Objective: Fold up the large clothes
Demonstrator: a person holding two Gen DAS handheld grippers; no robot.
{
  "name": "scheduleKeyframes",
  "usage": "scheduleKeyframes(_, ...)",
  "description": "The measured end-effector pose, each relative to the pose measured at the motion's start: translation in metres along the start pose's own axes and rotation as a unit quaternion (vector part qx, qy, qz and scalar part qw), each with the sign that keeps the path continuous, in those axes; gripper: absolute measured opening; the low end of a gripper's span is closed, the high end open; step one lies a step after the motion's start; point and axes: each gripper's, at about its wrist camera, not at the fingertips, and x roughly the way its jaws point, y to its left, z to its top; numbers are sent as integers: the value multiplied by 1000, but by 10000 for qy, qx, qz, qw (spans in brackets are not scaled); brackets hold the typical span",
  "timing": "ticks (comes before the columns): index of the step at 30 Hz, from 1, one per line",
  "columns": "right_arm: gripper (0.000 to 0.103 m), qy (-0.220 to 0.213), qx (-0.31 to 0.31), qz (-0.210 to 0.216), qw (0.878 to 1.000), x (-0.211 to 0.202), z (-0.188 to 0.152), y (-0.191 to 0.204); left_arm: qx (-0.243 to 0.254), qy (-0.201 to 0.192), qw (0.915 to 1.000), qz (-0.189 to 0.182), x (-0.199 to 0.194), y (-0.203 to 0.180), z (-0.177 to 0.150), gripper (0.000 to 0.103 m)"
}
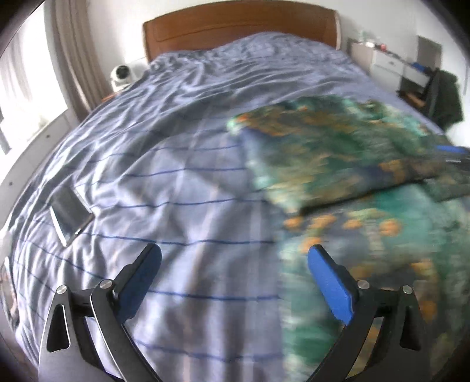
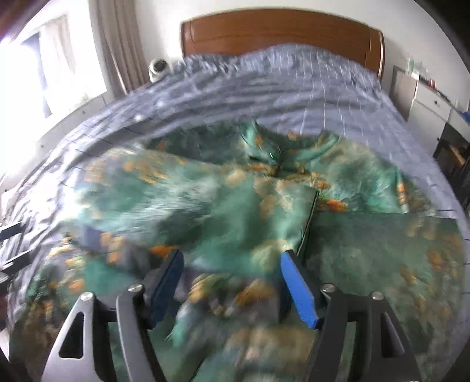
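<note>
While both claws gaped empty, the shirt [image 2: 235,205] lay under the right claw [image 2: 232,279], beside the left claw [image 1: 235,276].

Shirt [image 2: 235,199] on bed [image 1: 176,152], phone [image 1: 69,211] to its left.

We looked down from both wrists toward the headboard [image 1: 239,28]; both views shared the bed [image 2: 323,88] and garment [image 2: 235,205], close below.
</note>
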Motion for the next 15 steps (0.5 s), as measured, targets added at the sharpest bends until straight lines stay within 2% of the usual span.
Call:
scheduleKeyframes(3, 72, -215, -219, 147, 9994, -42, -20, 23, 141, 49, 9991, 392, 34, 14, 0, 100)
scheduleKeyframes(4, 72, -242, -261, 186, 9992, -52, -28, 31, 116, 179, 9990, 384, 46, 18, 0, 100)
scheduleKeyframes(6, 72, -250, -337, 266, 9988, -69, -47, 47, -122, 492, 9987, 3, 64, 28, -1, 103)
scheduleKeyframes(8, 72, -168, -440, 329, 9983, -84, -73, 67, -424, 448, 9978, -232, 67, 40, -2, 103)
scheduleKeyframes(12, 72, 77, -674, 261, 9974, -99, -116, 102, -350, 362, 9986, -188, 64, 38, -6, 103)
scheduleKeyframes(15, 72, 304, -758, 262, 9963, -100, -136, 119, -404, 378, 9981, -272, 66, 41, -7, 103)
